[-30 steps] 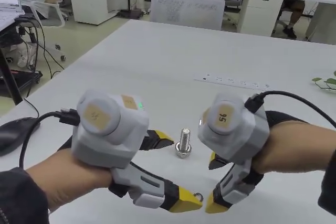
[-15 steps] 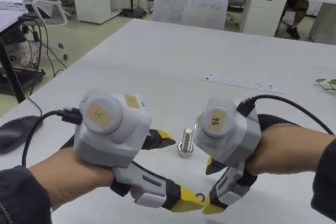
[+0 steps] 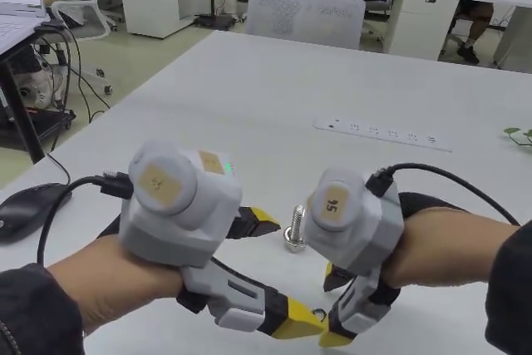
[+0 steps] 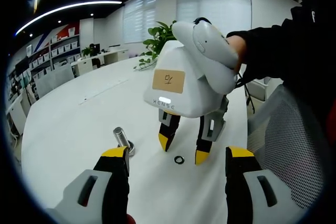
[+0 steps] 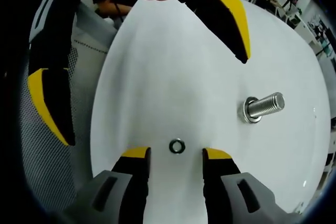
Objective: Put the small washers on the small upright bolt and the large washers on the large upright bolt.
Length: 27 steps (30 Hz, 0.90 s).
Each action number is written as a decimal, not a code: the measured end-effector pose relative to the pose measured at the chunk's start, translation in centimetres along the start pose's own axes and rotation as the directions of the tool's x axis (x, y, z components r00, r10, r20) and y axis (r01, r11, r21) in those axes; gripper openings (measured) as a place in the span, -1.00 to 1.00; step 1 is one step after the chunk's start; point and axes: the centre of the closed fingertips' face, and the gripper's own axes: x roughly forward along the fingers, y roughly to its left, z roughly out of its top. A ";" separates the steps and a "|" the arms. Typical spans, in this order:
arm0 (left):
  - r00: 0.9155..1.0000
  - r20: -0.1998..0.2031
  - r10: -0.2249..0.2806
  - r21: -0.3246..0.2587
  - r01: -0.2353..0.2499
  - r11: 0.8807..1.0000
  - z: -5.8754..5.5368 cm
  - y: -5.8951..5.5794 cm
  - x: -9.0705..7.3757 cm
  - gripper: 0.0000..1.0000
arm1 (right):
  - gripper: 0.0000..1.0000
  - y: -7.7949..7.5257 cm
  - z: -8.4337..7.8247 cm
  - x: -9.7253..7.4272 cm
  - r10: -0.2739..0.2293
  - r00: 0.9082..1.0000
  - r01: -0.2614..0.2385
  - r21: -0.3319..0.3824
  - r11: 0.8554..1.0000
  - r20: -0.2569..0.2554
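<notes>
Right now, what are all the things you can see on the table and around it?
table: one, white, under everything
bolt: one, silver, standing upright on the table
washer: one, small, dark metal, flat on the table near the bolt
power strip: one, white, farther back on the table
mouse: one, black, far left
chair: one, grey mesh, behind the table
plant: green leaves, far right
left gripper: one, grey, yellow tips, open
right gripper: one, grey, yellow tips, open, jaws either side of the washer
</notes>
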 end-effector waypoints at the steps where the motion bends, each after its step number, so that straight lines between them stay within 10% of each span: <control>1: 1.000 0.000 0.000 0.000 0.000 1.000 0.0 0.0 0.0 0.49 | -0.20 0.0 0.0 0.1 0.002 1.000 -0.002 0.002 1.000 -0.001; 27: 1.000 -0.002 0.002 -0.001 -0.002 1.000 -0.1 0.1 0.0 0.48 | -0.43 -0.4 0.3 0.4 -0.011 1.000 0.010 -0.041 0.999 -0.011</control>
